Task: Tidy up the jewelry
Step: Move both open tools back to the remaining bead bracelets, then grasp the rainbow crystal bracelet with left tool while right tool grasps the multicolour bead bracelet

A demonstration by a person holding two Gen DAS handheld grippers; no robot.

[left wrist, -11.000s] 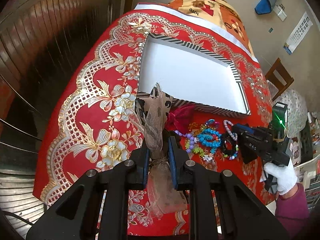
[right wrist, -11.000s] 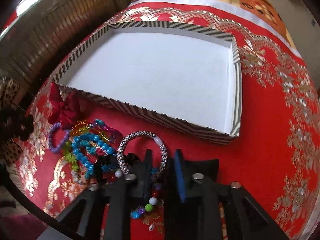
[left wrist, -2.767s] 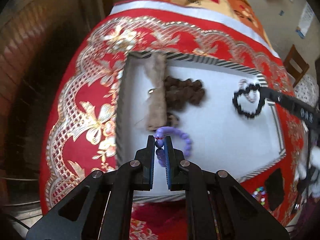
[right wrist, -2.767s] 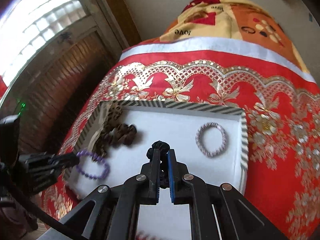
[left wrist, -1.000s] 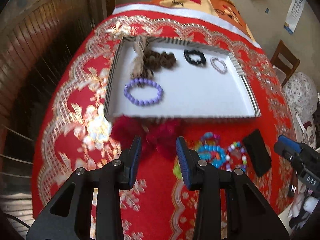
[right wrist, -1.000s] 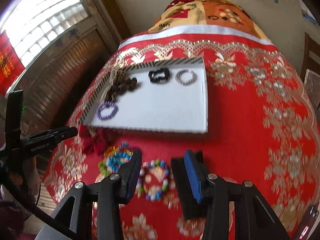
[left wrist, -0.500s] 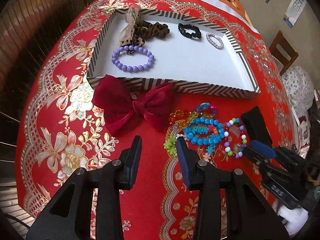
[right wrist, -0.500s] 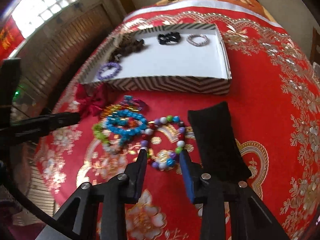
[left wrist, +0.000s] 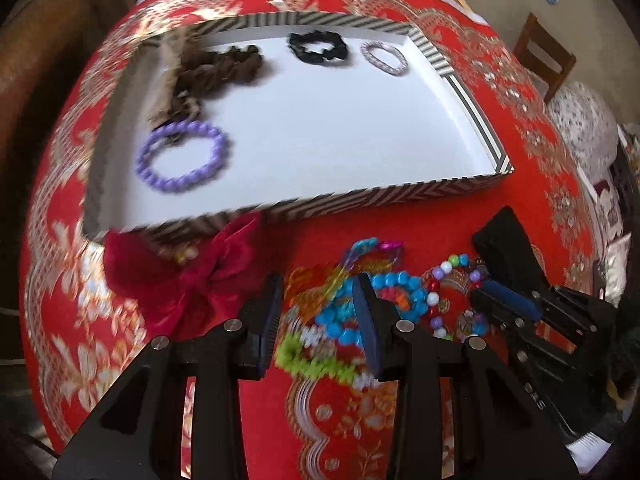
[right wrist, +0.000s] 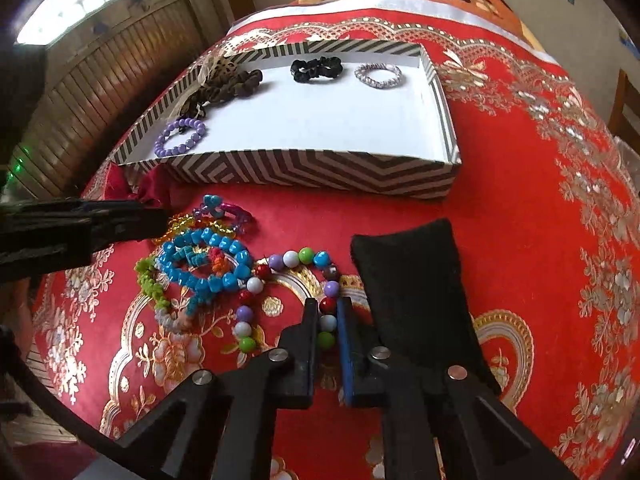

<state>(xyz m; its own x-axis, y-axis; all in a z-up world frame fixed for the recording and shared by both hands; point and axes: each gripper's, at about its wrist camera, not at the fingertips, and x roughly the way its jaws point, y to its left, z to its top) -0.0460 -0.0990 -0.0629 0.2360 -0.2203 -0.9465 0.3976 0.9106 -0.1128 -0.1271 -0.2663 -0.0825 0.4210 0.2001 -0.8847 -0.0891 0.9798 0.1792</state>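
A striped-walled white tray [right wrist: 304,170] [left wrist: 400,194] holds a purple bead bracelet [right wrist: 180,137] [left wrist: 182,158], a leopard scrunchie [right wrist: 224,82], a black scrunchie [right wrist: 317,69] and a silver-lilac bracelet [right wrist: 378,76]. In front of the tray lie a red bow [left wrist: 180,276], a heap of blue, orange and green bracelets [right wrist: 204,258] [left wrist: 360,300] and a multicolour ball-bead bracelet [right wrist: 288,292]. My right gripper [right wrist: 327,316] is shut on the multicolour bracelet's near beads. My left gripper [left wrist: 318,304] is open, low over the heap.
A black velvet pouch [right wrist: 412,292] [left wrist: 508,248] lies right of the beads on the red and gold tablecloth [right wrist: 540,208]. A wooden chair [left wrist: 544,56] stands at the far right. The wooden shutters [right wrist: 100,68] are on the left.
My right gripper has closed on the multicolour bracelet. My left gripper has moved right and lower, from beside the red bow to over the bracelet heap.
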